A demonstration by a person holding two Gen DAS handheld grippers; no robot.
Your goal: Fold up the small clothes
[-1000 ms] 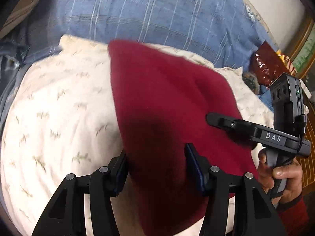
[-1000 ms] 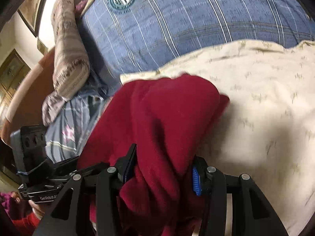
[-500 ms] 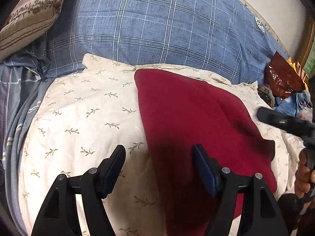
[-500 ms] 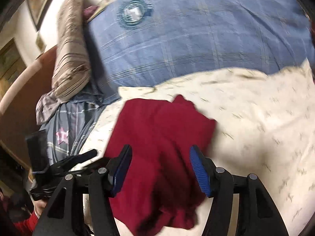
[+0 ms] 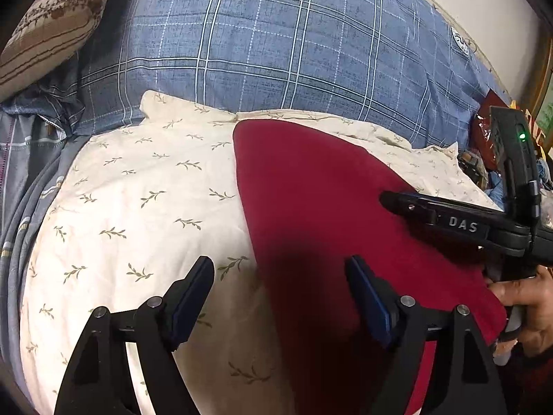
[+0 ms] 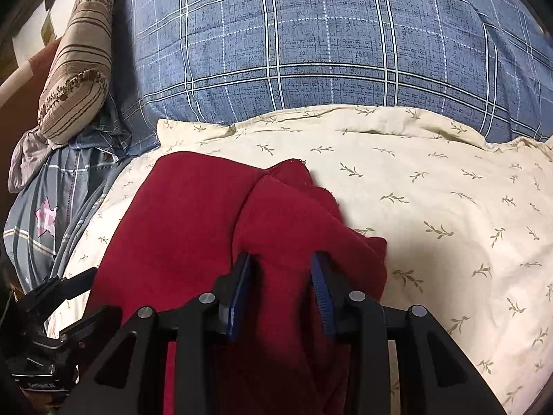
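Observation:
A dark red garment (image 5: 318, 207) lies spread on a cream leaf-print pillow (image 5: 138, 207). My left gripper (image 5: 280, 276) is open and empty, hovering over the garment's left edge. In the right wrist view my right gripper (image 6: 280, 269) has its jaws partly closed around a raised fold of the red garment (image 6: 193, 228); a bunched fold runs between the blue pads (image 6: 319, 287). The right gripper also shows from the side in the left wrist view (image 5: 449, 221), low over the cloth's right part. The left gripper shows at the lower left of the right wrist view (image 6: 65, 297).
A blue plaid duvet (image 5: 276, 52) with a round crest lies behind the pillow. A brown striped bolster (image 6: 83, 58) sits at the far left. Grey starred bedding (image 6: 45, 214) lies to the left. Red packaging and clutter (image 5: 484, 131) sit at the far right.
My right gripper has dropped back onto the garment and narrowed its jaws around a fold, after being open above it. My left gripper stays open, little moved.

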